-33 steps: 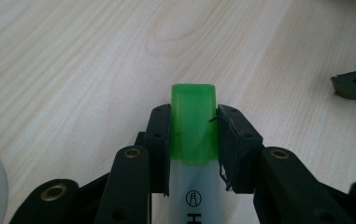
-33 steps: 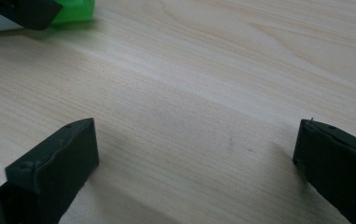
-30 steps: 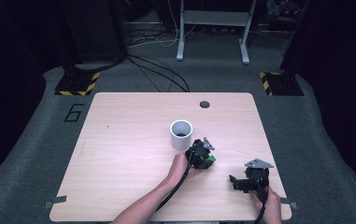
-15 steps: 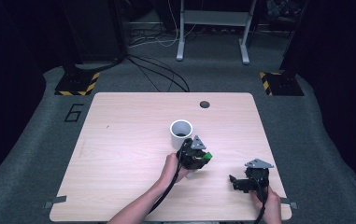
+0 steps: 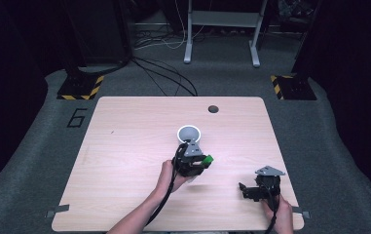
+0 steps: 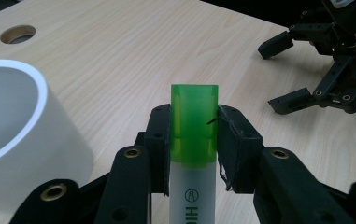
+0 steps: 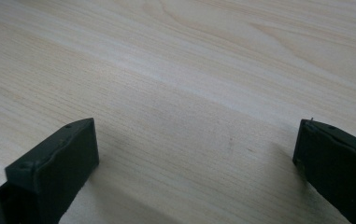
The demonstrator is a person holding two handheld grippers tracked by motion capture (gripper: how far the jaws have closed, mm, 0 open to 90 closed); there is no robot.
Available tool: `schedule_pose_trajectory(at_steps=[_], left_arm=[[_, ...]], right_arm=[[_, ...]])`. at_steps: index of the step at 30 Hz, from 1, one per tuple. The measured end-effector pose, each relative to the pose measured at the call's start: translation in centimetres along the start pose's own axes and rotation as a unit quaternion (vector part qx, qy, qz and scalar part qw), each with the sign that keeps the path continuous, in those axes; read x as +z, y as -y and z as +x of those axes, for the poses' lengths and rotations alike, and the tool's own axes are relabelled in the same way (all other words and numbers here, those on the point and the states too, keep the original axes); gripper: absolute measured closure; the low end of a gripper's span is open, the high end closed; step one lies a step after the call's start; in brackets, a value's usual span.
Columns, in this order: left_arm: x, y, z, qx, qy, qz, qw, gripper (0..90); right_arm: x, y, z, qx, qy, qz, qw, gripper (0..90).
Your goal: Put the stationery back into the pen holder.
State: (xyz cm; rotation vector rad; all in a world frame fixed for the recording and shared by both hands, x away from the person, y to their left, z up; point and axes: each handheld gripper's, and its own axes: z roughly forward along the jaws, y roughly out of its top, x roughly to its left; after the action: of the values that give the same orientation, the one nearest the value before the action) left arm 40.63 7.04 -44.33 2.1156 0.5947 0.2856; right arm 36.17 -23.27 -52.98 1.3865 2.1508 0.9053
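A highlighter with a green cap [image 6: 195,122] and a white barrel is clamped between the jaws of my left gripper [image 6: 194,135], the cap pointing away from the hand. From above, that left gripper [image 5: 198,162] hovers just in front of a white cup [image 5: 189,134], and the green cap [image 5: 207,159] sticks out to the right. The cup [image 6: 14,135] stands close on the left of the left gripper view, its mouth open upward. My right gripper [image 5: 249,191] rests low near the table's front right, jaws wide apart over bare wood [image 7: 194,140].
The wooden table [image 5: 124,146] has a round cable hole [image 5: 213,108] near its far edge. Beyond the table lie cables and stand legs on grey carpet. My right gripper [image 6: 306,70] sits to the right in the left gripper view.
My left gripper has lifted and moved left toward the cup with the highlighter held in it. The right gripper has stayed where it was.
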Motion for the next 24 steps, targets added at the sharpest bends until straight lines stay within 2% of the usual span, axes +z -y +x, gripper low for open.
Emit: schedule_pose_trajectory(at_steps=[6, 9, 16, 20, 24], left_arm=[[-1.6, 0.5, 0.7, 0.003, -0.013, -0.006, 0.9999, 67.1], [-2.4, 0.9, 1.1, -0.003, -0.024, -0.017, 0.9996, 67.1], [-4.1, 1.5, 2.2, -0.018, -0.035, -0.032, 0.9987, 67.2], [-5.0, 1.9, 2.9, -0.018, -0.048, -0.036, 0.9980, 67.1], [-5.8, 2.4, 3.6, -0.027, -0.057, -0.039, 0.9972, 67.1]], right_arm=[[0.0, 0.0, 0.0, 0.000, 0.000, 0.000, 1.0000, 0.0], [0.0, 0.0, 0.0, 0.000, 0.000, 0.000, 1.0000, 0.0], [0.0, 0.0, 0.0, 0.000, 0.000, 0.000, 1.0000, 0.0], [0.0, 0.0, 0.0, 0.000, 0.000, 0.001, 1.0000, 0.0], [0.0, 0.0, 0.0, 0.000, 0.000, 0.000, 1.0000, 0.0]])
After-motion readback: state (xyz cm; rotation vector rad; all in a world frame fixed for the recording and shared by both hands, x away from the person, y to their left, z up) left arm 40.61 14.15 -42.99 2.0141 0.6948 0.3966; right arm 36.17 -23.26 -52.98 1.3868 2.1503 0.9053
